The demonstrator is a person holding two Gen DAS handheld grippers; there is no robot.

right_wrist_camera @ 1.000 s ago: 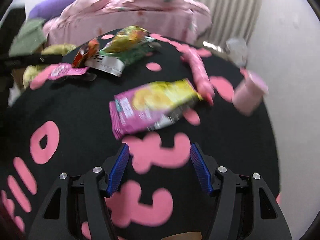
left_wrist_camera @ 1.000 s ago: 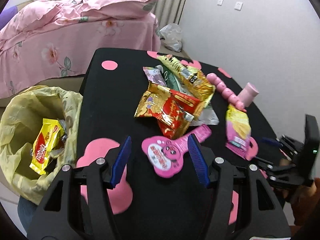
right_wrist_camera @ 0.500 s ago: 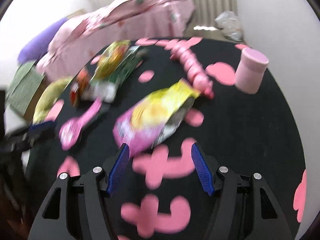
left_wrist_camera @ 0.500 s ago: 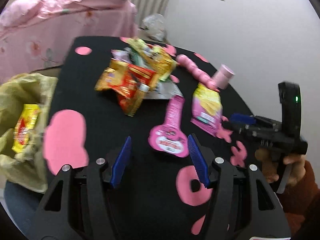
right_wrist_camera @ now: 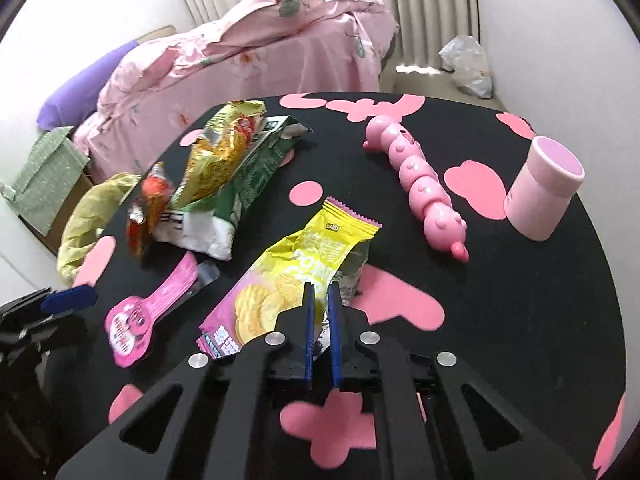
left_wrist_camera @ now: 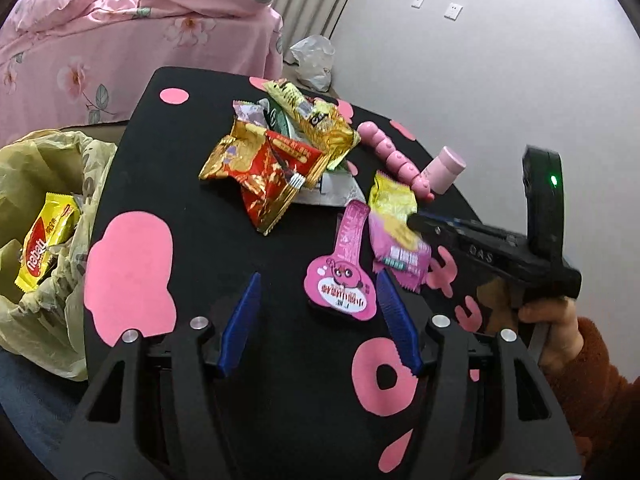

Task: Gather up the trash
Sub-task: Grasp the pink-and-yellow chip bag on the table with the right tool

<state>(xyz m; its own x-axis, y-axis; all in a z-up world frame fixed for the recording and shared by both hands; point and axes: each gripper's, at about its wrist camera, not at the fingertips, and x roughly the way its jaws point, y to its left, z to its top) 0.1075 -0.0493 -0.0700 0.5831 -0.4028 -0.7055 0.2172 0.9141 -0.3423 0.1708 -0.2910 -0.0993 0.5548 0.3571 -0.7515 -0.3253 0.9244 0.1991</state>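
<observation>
On the black table (left_wrist_camera: 192, 184), my left gripper (left_wrist_camera: 318, 280) hovers low with its jaws opening. The round end of a pink lollipop-shaped wrapper (left_wrist_camera: 340, 284) lies between its fingertips, close to the right one, untouched. My right gripper (right_wrist_camera: 320, 292) is shut on the near edge of a yellow-and-pink chip bag (right_wrist_camera: 288, 280). In the left wrist view its tip (left_wrist_camera: 416, 222) pinches the same bag (left_wrist_camera: 394, 236). A pile of red, gold and green wrappers (left_wrist_camera: 264, 168) lies farther back. The yellow trash bag (left_wrist_camera: 48, 168) stands open at the table's left edge with a yellow wrapper (left_wrist_camera: 46, 240) inside.
A pink caterpillar toy (right_wrist_camera: 424, 188) and a pink cup (right_wrist_camera: 544, 188) stand on the far right of the table. A pink-covered bed (left_wrist_camera: 120, 32) is behind the table. A hand in a brown sleeve (left_wrist_camera: 560, 332) holds the right gripper.
My right gripper has moved onto the chip bag and shut on its edge. My left gripper has shifted right along the table and its jaws have widened a little.
</observation>
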